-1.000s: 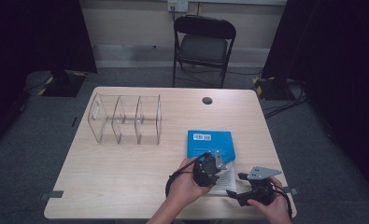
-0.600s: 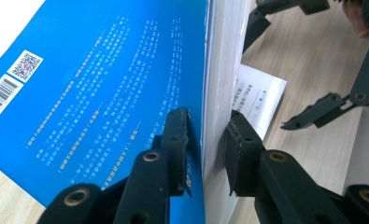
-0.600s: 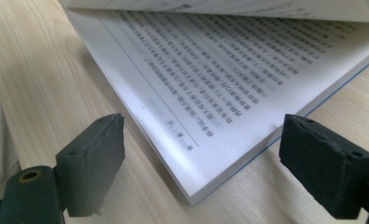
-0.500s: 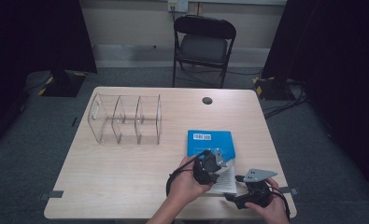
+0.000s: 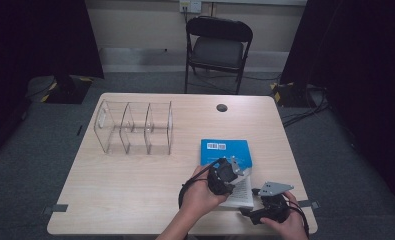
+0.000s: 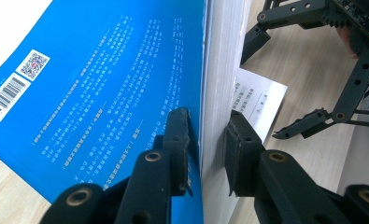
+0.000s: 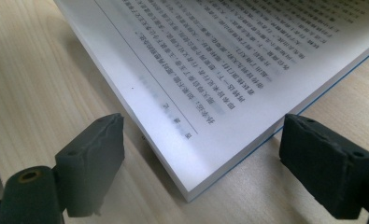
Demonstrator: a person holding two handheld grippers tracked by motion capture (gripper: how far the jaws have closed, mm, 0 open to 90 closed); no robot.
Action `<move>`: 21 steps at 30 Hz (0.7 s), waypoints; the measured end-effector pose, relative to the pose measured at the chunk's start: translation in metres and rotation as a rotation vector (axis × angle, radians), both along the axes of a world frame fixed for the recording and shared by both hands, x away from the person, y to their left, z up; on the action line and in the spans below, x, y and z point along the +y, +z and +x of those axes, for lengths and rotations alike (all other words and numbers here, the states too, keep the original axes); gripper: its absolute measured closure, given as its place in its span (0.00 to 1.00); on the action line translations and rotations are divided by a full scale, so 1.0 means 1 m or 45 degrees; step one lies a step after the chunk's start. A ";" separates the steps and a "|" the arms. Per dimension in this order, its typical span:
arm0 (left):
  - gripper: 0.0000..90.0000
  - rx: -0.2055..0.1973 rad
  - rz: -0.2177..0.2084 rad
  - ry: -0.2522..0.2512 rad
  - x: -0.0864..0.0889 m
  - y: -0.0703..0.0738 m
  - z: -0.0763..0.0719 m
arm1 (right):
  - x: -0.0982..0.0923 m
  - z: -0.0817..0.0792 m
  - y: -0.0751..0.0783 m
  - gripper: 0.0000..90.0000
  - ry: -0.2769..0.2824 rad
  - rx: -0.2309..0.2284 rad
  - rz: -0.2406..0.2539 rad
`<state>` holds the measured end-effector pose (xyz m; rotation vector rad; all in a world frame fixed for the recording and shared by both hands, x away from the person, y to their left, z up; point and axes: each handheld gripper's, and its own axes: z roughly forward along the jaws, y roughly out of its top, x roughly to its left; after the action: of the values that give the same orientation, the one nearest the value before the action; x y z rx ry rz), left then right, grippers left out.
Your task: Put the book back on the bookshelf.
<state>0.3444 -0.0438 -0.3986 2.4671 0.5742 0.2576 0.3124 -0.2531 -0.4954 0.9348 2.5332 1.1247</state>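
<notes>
Overhead, a pale wooden table (image 5: 135, 200) stands on grey carpet, a black folding chair (image 5: 217, 47) behind it at upper centre. Lower right lies the blue book (image 5: 225, 150). The left gripper (image 6: 205, 140) pinches its lifted pages; the right gripper (image 7: 201, 163) gapes around its corner.

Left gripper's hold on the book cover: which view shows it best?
The left gripper view: the left gripper pinches the book's raised blue cover. The high view shows it small, above the book; the right gripper view shows open pages.
</notes>
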 end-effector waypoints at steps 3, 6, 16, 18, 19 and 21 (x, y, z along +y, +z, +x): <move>0.81 0.002 -0.002 0.004 -0.001 0.001 0.001 | 0.000 -0.001 0.000 0.15 -0.001 -0.002 -0.001; 0.82 0.005 0.005 0.008 -0.001 0.002 0.001 | 0.001 0.000 -0.001 0.15 -0.015 0.003 -0.002; 0.82 0.027 0.031 0.012 -0.003 0.014 0.007 | 0.003 -0.001 -0.003 0.14 -0.042 -0.020 -0.010; 0.82 0.035 0.041 0.022 -0.004 0.019 0.009 | 0.004 -0.002 -0.003 0.14 -0.055 -0.034 -0.013; 0.82 0.035 0.041 0.022 -0.004 0.019 0.009 | 0.004 -0.002 -0.003 0.14 -0.055 -0.034 -0.013; 0.83 0.048 0.043 0.031 -0.005 0.027 0.012 | 0.006 -0.003 -0.004 0.14 -0.063 -0.049 -0.026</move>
<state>0.3568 -0.0488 -0.3715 2.5037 0.6212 0.2330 0.3090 -0.2471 -0.4996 0.9557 2.4722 1.0906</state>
